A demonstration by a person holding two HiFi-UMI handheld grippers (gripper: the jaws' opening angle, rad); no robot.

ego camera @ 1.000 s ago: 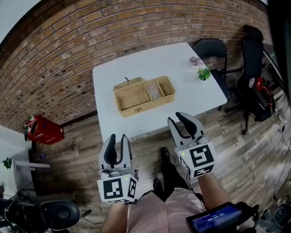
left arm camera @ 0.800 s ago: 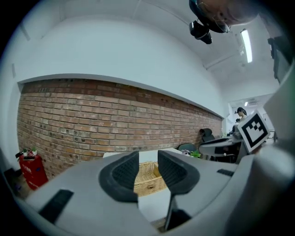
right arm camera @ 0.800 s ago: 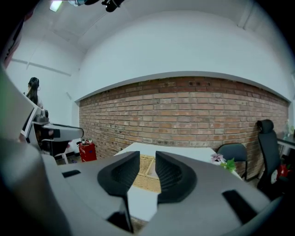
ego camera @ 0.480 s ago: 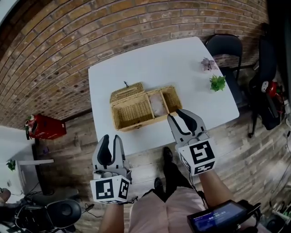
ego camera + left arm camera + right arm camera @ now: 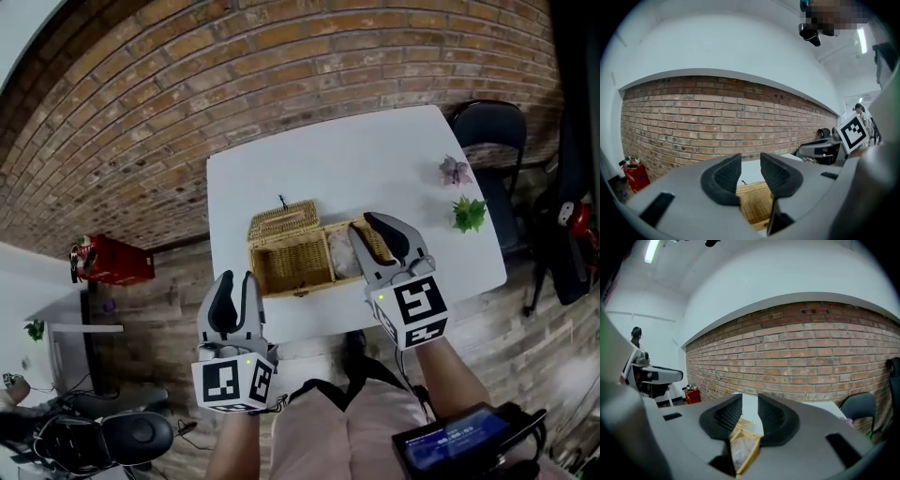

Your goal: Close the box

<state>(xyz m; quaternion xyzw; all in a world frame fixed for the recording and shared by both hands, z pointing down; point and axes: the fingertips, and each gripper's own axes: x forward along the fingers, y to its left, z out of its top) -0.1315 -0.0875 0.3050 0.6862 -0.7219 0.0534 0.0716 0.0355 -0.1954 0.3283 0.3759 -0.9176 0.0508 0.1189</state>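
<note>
An open wicker box point(image 5: 291, 261) lies on the white table point(image 5: 375, 169). Its lid point(image 5: 285, 221) stands open at the back left, and a pale crinkled thing point(image 5: 341, 257) fills a right compartment. My right gripper point(image 5: 367, 225) hangs above the box's right end, jaws apart, nothing between them. My left gripper point(image 5: 234, 283) is at the table's front edge, left of the box, also open and empty. In the left gripper view the box point(image 5: 757, 201) shows below the jaws point(image 5: 750, 161). The right gripper view has the box point(image 5: 743, 446) under its jaws point(image 5: 750, 404).
A small green plant point(image 5: 469, 214) and a pink flower point(image 5: 456, 171) stand at the table's right side. A black chair point(image 5: 487, 122) is behind that corner. A red case point(image 5: 108, 262) sits on the wooden floor by the brick wall point(image 5: 281, 84).
Both grippers have come forward toward the table. The right one now overlaps the box's right end, and the left has reached the table's front edge. Jaw gaps look the same.
</note>
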